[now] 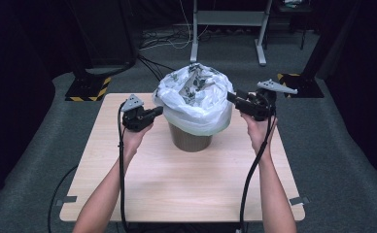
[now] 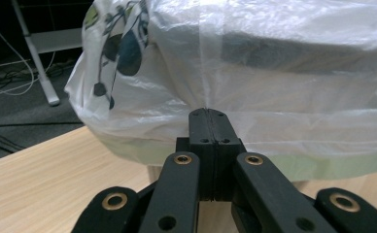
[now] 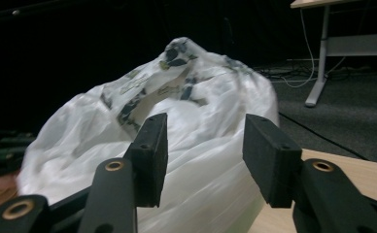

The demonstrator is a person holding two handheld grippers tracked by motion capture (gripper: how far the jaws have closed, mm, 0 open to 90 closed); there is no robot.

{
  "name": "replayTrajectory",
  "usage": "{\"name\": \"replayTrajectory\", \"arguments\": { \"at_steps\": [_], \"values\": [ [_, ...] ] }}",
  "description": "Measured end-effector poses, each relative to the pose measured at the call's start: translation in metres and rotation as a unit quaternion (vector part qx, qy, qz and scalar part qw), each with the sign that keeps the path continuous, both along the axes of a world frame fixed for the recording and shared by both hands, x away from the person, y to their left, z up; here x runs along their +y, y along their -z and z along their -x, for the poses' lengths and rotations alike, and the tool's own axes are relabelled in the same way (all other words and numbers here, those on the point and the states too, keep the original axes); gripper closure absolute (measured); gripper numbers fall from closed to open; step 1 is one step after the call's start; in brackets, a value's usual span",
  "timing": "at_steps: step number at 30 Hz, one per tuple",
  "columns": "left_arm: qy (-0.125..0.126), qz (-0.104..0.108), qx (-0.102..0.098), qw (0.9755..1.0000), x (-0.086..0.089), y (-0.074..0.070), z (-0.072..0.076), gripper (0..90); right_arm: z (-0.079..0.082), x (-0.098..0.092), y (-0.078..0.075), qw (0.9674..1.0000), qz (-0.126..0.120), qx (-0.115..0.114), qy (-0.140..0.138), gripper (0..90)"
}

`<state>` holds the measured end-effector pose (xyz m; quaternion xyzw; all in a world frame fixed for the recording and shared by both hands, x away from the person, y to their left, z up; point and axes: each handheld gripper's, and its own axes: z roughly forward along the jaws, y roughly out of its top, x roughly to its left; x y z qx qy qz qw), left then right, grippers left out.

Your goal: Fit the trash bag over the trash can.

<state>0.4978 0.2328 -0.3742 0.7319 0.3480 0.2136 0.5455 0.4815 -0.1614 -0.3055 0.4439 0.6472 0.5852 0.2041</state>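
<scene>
A white plastic bag (image 1: 196,104) with a dark leaf print is draped over a brown bin (image 1: 191,141) in the middle of the wooden table (image 1: 177,184). My left gripper (image 1: 158,111) is at the bag's left side. In the left gripper view its jaws are pressed together at the film, and a crease in the bag (image 2: 274,73) runs up from the left gripper's tips (image 2: 210,114). My right gripper (image 1: 232,97) is at the bag's right side. In the right gripper view the right gripper (image 3: 206,145) is open, and the bag (image 3: 196,97) bulges just beyond the gap, untouched by the pads.
Grey carpet surrounds the table. A metal desk frame (image 1: 228,29) and loose cables (image 1: 162,41) lie on the floor behind it. Two yellow-and-black striped stand bases (image 1: 87,90) sit at the back left and back right. The person's forearms cross the table's front half.
</scene>
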Motion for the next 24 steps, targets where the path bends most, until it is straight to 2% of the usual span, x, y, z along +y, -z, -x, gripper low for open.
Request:
{"name": "replayTrajectory", "arguments": {
  "at_steps": [3, 6, 8, 12, 15, 20, 22, 24],
  "values": [
    [-0.007, -0.002, 0.008, 0.9999, 0.003, 0.004, -0.008, 90.0, -0.014, -0.005, 0.001, 0.9997, -0.008, 0.017, 0.018, 46.3],
    [-0.014, -0.004, 0.014, 0.9998, 0.006, 0.006, -0.015, 90.0, -0.028, -0.007, 0.005, 0.9988, -0.020, 0.042, 0.015, 44.4],
    [-0.019, -0.004, 0.019, 0.9996, 0.008, 0.007, -0.020, 90.0, -0.033, -0.005, 0.008, 0.9983, -0.018, 0.054, 0.010, 43.4],
    [-0.026, -0.012, 0.024, 0.9993, 0.009, 0.009, -0.028, 90.0, -0.039, 0.001, 0.011, 0.9980, -0.011, 0.061, 0.010, 43.0],
    [-0.027, -0.019, 0.034, 0.9989, 0.009, 0.012, -0.034, 90.0, -0.041, 0.004, 0.012, 0.9979, -0.008, 0.064, 0.008, 41.9],
    [-0.026, -0.019, 0.048, 0.9983, 0.008, 0.017, -0.042, 90.0, -0.041, 0.007, 0.012, 0.9978, -0.005, 0.067, 0.004, 40.2],
    [-0.028, -0.029, 0.055, 0.9976, 0.007, 0.020, -0.045, 90.0, -0.041, 0.009, 0.012, 0.9977, -0.002, 0.067, -0.001, 40.3],
    [-0.027, -0.027, 0.066, 0.9971, 0.007, 0.025, -0.049, 90.0, -0.041, 0.010, 0.011, 0.9978, 0.000, 0.066, -0.004, 40.7]
  ]
}}
